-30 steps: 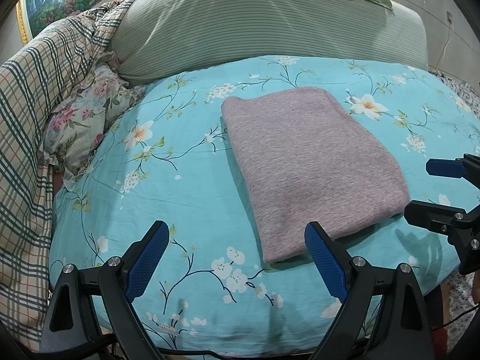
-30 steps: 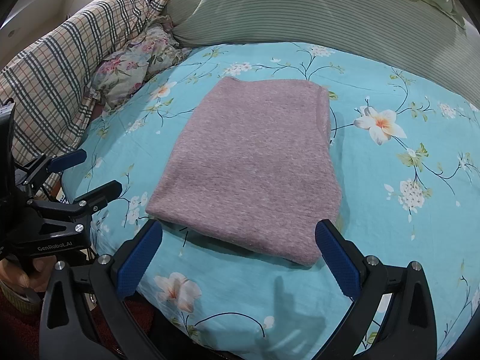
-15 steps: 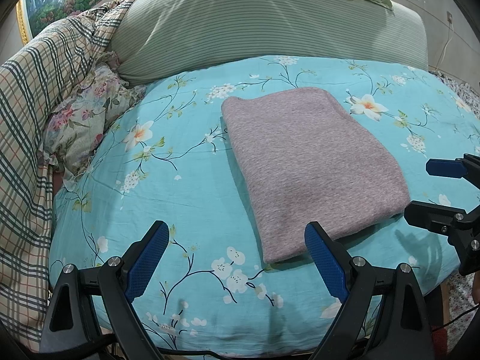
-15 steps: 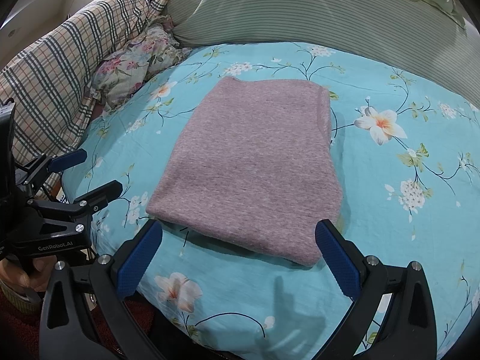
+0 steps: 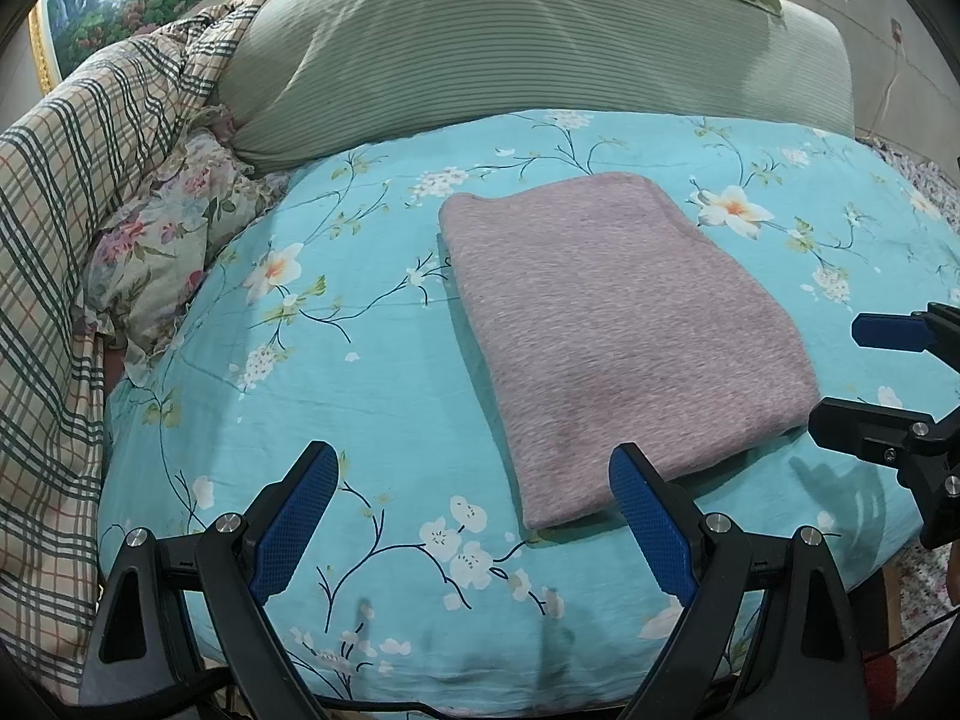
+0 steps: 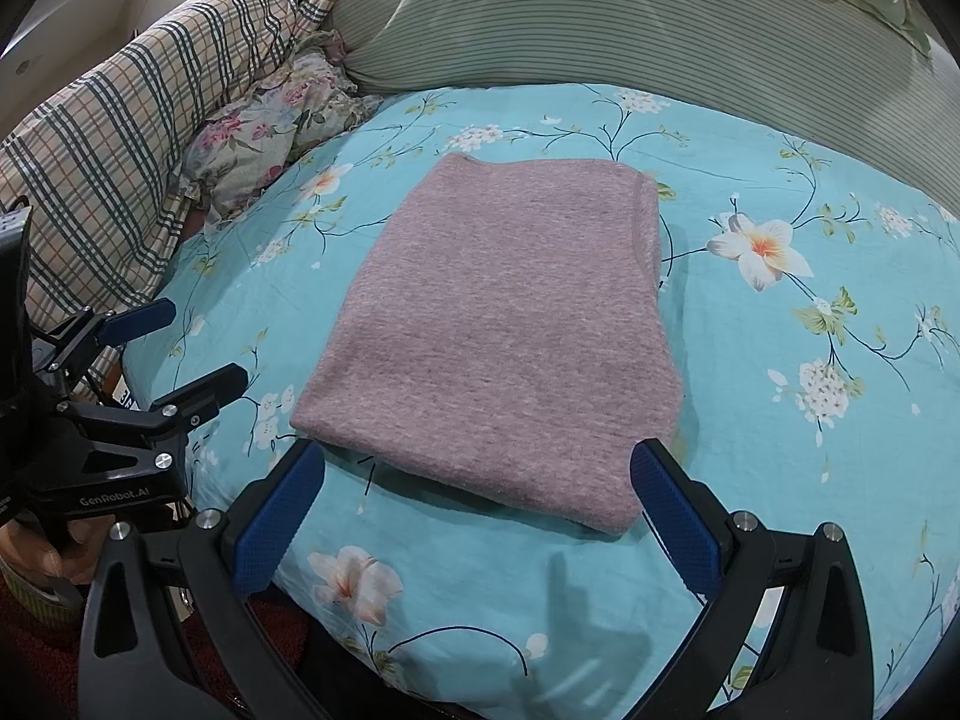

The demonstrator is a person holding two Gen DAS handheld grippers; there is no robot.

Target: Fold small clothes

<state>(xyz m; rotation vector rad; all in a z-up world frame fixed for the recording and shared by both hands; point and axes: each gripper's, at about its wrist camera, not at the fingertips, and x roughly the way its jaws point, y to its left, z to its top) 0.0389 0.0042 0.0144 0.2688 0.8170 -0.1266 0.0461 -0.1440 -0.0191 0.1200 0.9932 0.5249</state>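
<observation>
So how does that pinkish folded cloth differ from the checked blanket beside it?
The pinkish folded garment is one plain colour; the checked blanket has dark and orange lines on cream. The garment lies flat in a neat rectangle on the turquoise flowered sheet; the blanket is bunched up in a heap at the bed's edge. The garment looks much smaller than the blanket. Both are soft cloth, and neither pair of tongs touches them.

A folded mauve garment (image 5: 624, 336) lies flat on the turquoise floral bedsheet (image 5: 360, 396).

Folded garment (image 5: 624, 336) on bedsheet (image 5: 336, 396), before pillow (image 5: 528, 54)
</observation>
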